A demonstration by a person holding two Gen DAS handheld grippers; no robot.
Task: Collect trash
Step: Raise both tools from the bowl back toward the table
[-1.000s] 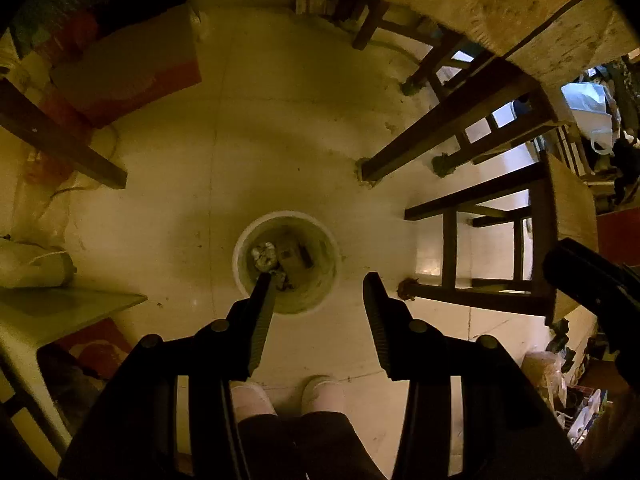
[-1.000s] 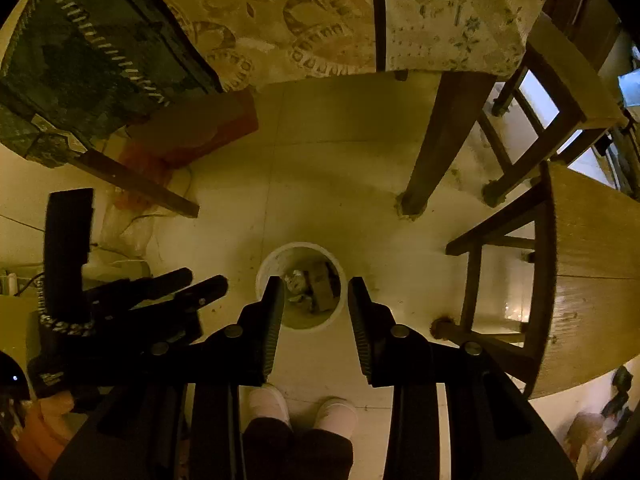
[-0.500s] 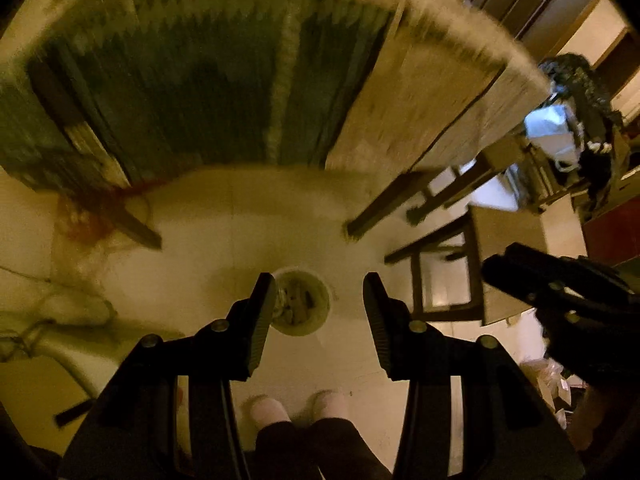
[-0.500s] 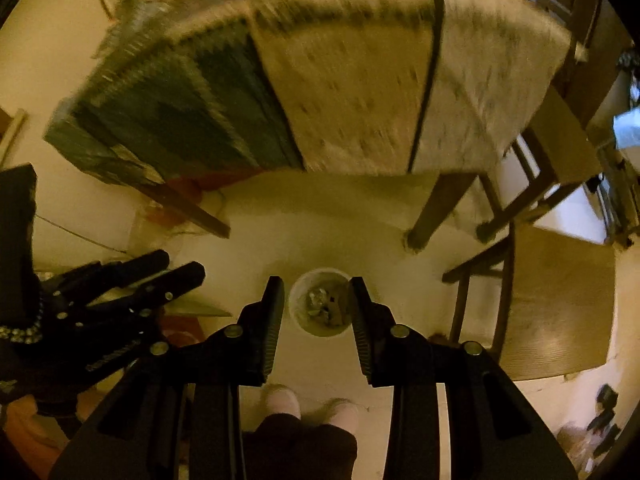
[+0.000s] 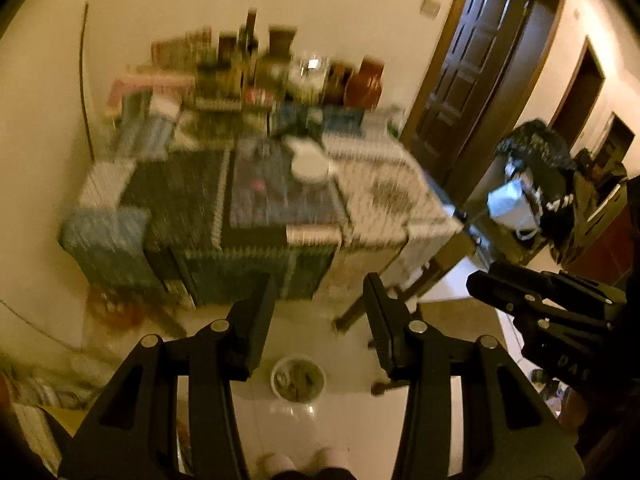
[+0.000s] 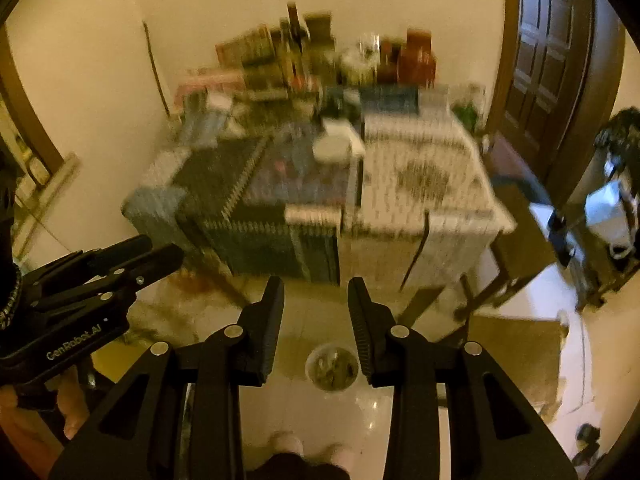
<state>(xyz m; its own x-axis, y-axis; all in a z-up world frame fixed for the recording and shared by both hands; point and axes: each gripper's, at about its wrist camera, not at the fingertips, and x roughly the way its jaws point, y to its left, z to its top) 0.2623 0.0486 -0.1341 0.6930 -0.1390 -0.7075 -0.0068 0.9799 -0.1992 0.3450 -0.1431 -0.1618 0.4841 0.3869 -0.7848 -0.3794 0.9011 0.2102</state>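
Both wrist cameras look from high, forward and downward, at the cloth-covered worktop (image 5: 280, 208) (image 6: 340, 200), which is well away. Both views share this worktop, the white bin (image 5: 298, 378) (image 6: 332, 366) on the floor before it, and the dark door (image 5: 472, 68) (image 6: 548, 48) right of it.

bin (image 5: 298, 379) on floor (image 5: 352, 420), before table (image 5: 280, 208)

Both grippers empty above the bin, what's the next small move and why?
Probably move toward the table to look for trash: left gripper and right gripper are open and empty, the bin already holds scraps, and the blurred tabletop is crowded.
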